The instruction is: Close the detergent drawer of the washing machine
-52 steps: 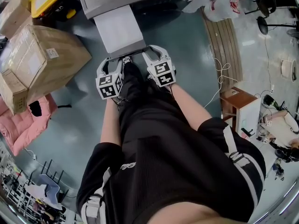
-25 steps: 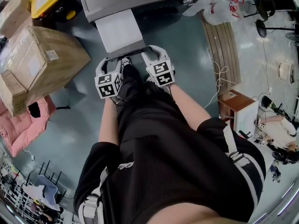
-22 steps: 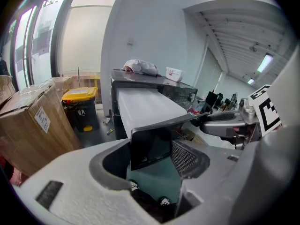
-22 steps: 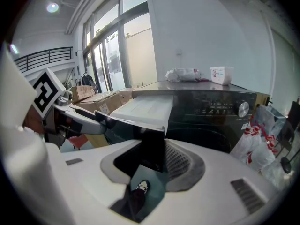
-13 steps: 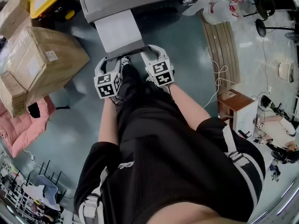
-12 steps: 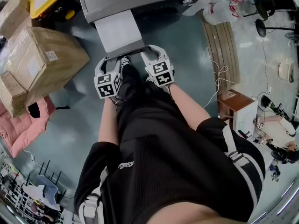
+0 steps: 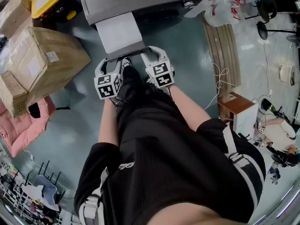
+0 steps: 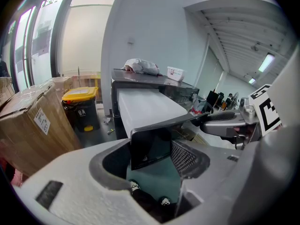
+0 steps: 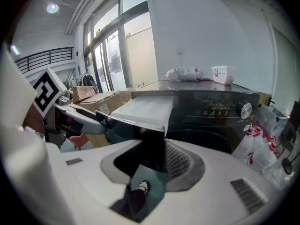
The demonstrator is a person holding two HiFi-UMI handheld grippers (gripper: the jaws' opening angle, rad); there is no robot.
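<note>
A: Entry: differences in the head view, earliest picture against now?

B: Item 1. Wooden cabinet (image 7: 233, 106), right side: sits slightly lower and further left in frame.

A: Next.

B: Item 2. Person (image 7: 276, 136) at the right edge: likewise further left and lower, by more than the cabinet. Own movement or camera drift: cannot tell.

A: Centre?

B: Item 3. Left gripper (image 7: 114, 60), right gripper (image 7: 151, 51) and detergent drawer (image 7: 119, 32): displaced together, a trace leftward. Reads as a shift of framing.

A: Remainder?

B: Item 4. Black stand (image 7: 262, 29), upper right: marginally lower. Item 5. Harness strap (image 7: 91, 210), bottom left: a touch lower and further left.
</note>
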